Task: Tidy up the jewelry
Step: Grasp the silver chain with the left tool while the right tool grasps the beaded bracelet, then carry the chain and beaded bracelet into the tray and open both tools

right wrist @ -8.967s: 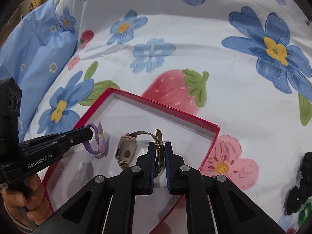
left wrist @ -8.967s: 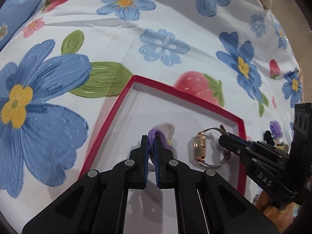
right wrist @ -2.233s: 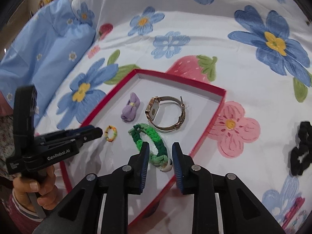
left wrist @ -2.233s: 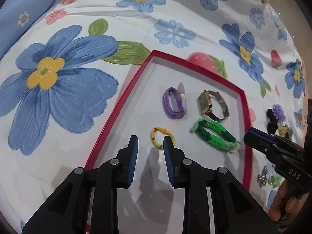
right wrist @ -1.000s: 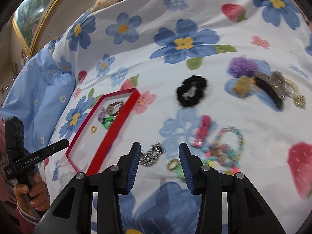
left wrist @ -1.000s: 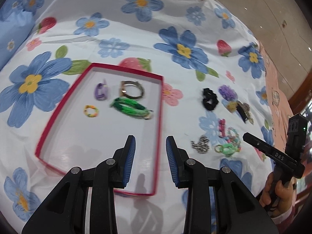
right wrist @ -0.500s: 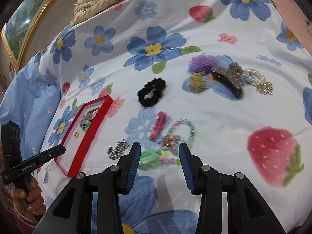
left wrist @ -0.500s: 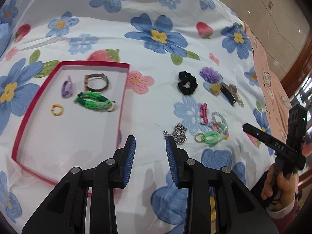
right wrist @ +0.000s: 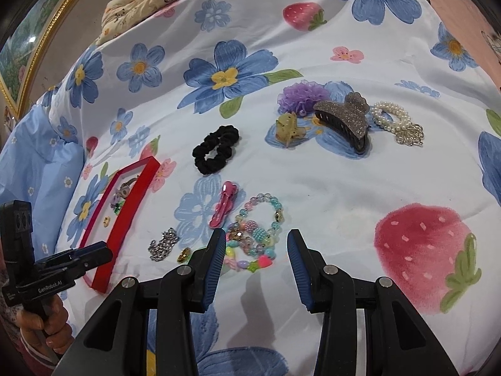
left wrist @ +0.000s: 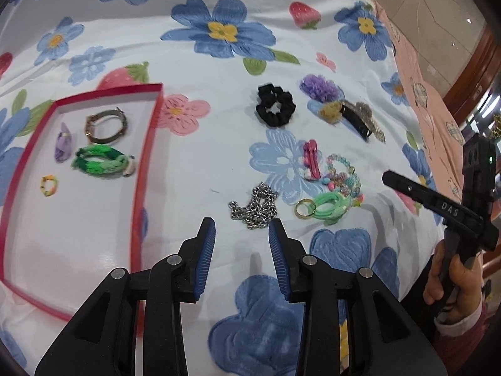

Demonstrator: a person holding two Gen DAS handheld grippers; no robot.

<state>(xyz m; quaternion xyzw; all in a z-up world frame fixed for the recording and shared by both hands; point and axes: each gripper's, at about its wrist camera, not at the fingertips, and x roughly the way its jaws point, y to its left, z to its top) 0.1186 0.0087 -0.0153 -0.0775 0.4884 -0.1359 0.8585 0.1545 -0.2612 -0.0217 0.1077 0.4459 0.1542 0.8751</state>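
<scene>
1. Hanging over the flowery bed sheet (left wrist: pixel 313 47), the left gripper (left wrist: pixel 241 223) has its jaws opening, and nothing is between them.
2. Just past its tips lies the silver chain (left wrist: pixel 253 205), not touched.
3. The right gripper (right wrist: pixel 256 235) hangs with its fingers apart and empty, just above the colourful bead bracelet (right wrist: pixel 260 219).
4. The red box (left wrist: pixel 147 144) sits on the left. Inside, at its far end, are a watch (left wrist: pixel 106 127), a purple hair tie (left wrist: pixel 62 144), a green braided band (left wrist: pixel 100 161) and a small yellow ring (left wrist: pixel 49 185). The near half of the box floor is bare and white.
5. Between the box's right edge and the chain there is a strip of bare sheet.
6. Farther right lie a pink clip (left wrist: pixel 311 159), a green clip with a gold ring (left wrist: pixel 325 206), a black scrunchie (left wrist: pixel 275 108), a purple puff (left wrist: pixel 319 87) and a glittery claw clip (right wrist: pixel 344 119).
7. A pearl band (right wrist: pixel 394 119) lies far right, near the sheet's edge.
</scene>
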